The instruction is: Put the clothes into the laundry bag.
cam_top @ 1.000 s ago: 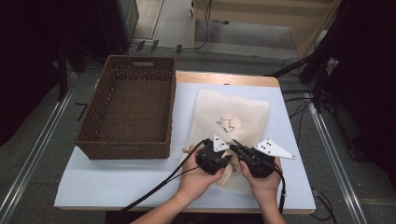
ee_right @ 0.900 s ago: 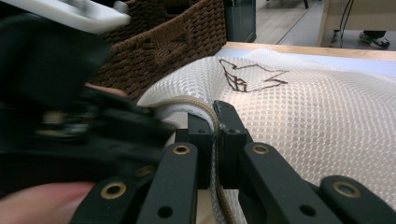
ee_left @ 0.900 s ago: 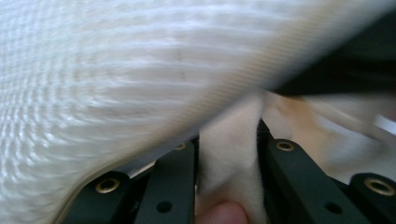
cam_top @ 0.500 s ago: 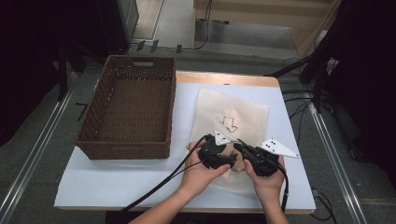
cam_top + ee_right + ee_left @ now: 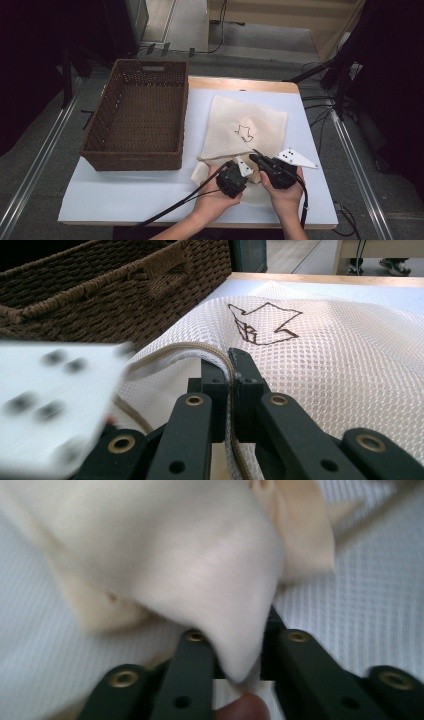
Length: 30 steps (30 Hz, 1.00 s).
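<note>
A cream mesh bag with a brown outline drawing lies flat on the white table cover. My right gripper is at its near edge. In the right gripper view my right gripper is shut on the bag's zipped rim, lifting it slightly. Just left of it, my left gripper holds a soft cream cloth. In the left gripper view the cloth bunches up between the jaws of my left gripper, which have just been closing on it.
A brown woven basket stands left of the bag, empty inside, its wall close by in the right gripper view. The left gripper's grey plate blurs at that view's left. Cables trail off the near table edge.
My left hand has shifted a little lower and toward the near edge beside the bag's rim. The right hand and the bag have stayed put.
</note>
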Each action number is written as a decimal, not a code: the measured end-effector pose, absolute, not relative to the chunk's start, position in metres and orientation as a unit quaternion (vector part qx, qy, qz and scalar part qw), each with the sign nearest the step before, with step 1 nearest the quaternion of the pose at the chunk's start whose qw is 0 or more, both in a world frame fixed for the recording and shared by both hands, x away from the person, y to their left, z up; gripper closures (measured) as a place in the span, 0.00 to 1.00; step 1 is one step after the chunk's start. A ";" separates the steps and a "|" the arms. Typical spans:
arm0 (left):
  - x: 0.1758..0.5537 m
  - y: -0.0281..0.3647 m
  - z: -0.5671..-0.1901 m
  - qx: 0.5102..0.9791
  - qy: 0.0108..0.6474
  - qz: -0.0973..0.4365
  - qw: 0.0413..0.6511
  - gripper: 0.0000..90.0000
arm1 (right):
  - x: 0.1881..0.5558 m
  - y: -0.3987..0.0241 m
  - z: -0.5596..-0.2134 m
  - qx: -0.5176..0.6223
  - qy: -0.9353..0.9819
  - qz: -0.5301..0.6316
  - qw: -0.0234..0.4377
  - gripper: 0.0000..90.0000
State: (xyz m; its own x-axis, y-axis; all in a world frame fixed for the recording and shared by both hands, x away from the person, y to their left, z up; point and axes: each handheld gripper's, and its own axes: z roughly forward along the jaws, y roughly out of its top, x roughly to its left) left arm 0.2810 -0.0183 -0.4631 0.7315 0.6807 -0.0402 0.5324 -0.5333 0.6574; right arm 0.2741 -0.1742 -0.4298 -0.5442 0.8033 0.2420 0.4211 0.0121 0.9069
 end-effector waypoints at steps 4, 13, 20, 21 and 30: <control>0.298 -0.021 -0.456 0.841 0.381 0.146 0.356 0.96 | 0.274 -0.175 -0.430 0.446 0.689 0.545 0.172 0.98; 0.313 -0.013 -0.465 0.811 0.436 0.166 0.353 0.77 | 0.277 -0.184 -0.434 0.463 0.684 0.537 0.171 0.98; 0.280 -0.020 -0.458 0.841 0.382 0.091 0.373 0.35 | 0.280 -0.185 -0.435 0.467 0.681 0.538 0.168 0.98; 0.281 -0.024 -0.461 0.845 0.379 0.096 0.364 0.31 | 0.280 -0.184 -0.435 0.469 0.681 0.538 0.167 0.98; 0.296 -0.038 -0.471 0.831 0.408 0.112 0.362 0.75 | 0.280 -0.183 -0.438 0.467 0.684 0.535 0.165 0.98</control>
State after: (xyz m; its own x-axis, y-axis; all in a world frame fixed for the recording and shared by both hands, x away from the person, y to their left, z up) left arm 0.2955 -0.0376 -0.4705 0.6424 0.7585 -0.1094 0.5969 -0.4057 0.6922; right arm 0.2800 -0.1830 -0.4376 -0.5095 0.8155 0.2745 0.4626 -0.0094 0.8865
